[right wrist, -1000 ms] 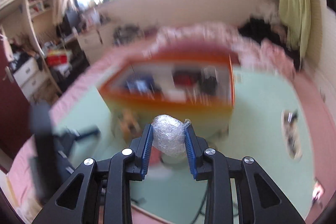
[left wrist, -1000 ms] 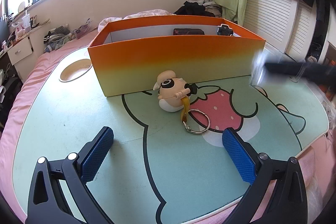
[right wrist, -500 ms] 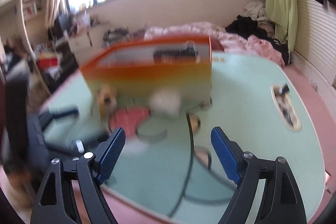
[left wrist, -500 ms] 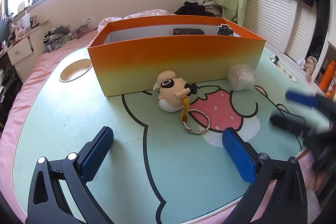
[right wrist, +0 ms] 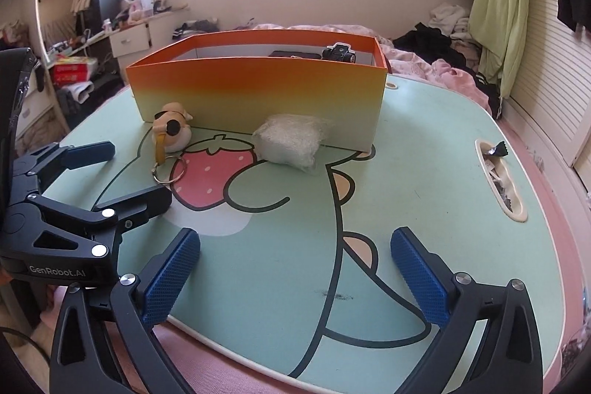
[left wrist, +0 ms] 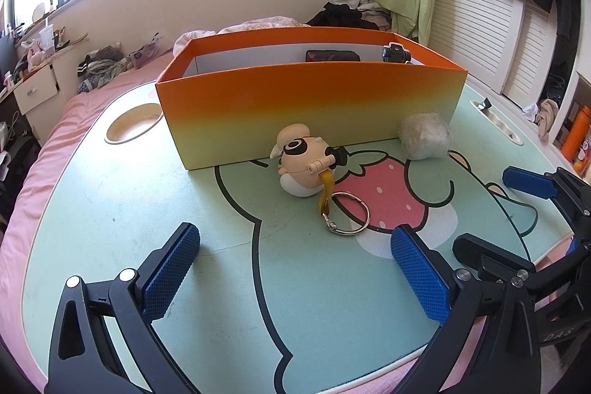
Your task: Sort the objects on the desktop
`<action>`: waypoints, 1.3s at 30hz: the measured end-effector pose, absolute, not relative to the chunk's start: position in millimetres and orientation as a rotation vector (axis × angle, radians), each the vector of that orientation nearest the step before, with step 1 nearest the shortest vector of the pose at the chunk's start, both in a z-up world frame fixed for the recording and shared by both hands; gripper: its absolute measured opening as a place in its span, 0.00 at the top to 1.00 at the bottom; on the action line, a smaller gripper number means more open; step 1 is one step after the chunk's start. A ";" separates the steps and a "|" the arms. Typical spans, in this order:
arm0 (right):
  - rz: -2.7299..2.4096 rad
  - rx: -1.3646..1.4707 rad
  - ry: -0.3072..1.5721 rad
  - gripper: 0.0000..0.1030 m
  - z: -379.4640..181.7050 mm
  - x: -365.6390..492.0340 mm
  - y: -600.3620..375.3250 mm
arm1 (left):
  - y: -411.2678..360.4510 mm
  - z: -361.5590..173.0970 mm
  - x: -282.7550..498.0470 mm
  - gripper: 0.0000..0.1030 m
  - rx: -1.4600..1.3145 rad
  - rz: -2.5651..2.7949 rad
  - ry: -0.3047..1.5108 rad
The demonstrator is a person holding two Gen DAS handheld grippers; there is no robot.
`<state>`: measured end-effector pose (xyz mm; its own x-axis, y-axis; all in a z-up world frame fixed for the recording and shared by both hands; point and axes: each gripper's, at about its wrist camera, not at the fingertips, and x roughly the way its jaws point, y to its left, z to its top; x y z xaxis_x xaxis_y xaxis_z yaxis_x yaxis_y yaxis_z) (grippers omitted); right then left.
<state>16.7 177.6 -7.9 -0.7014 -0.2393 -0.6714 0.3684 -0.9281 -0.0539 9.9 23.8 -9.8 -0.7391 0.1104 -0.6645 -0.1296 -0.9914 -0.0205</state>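
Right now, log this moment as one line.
right tool: opening, empty | left tool: open, empty | wrapped bundle: on table beside orange box | figure keychain: on table

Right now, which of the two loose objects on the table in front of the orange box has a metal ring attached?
The cartoon figure keychain, left of the plastic-wrapped bundle: a yellow strap leads to its metal ring. The bundle has none.

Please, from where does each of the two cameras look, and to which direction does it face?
Left wrist: on the left gripper, angled down over the table toward the orange box; the right gripper shows at right.
Right wrist: on the right gripper, jaws opening and empty, facing the box; the left gripper shows at left.
Shared: box, keychain toy, plastic-wrapped bundle.
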 end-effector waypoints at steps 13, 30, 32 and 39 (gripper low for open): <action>-2.608 0.992 0.260 0.00 -5.8 16.7 177.1 | 6.3 64.7 16.2 0.37 -0.950 2.801 -0.107; -2.600 0.982 0.253 0.00 -5.9 16.5 179.2 | 93.8 41.0 -218.5 0.37 -1.716 2.604 -0.059; -2.600 0.982 0.252 0.00 -5.9 16.4 179.4 | 93.0 39.0 -223.2 0.38 -1.735 2.591 -0.076; -2.598 0.978 0.251 0.00 -5.4 15.8 179.6 | 86.9 53.1 -202.8 0.40 -1.566 2.626 -0.062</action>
<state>15.8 179.6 -5.4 -0.6992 -0.2618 -0.6652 0.3845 -0.9222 -0.0412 -202.8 86.9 53.1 -0.4730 0.0918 -0.8763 -0.0505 -0.9958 -0.0770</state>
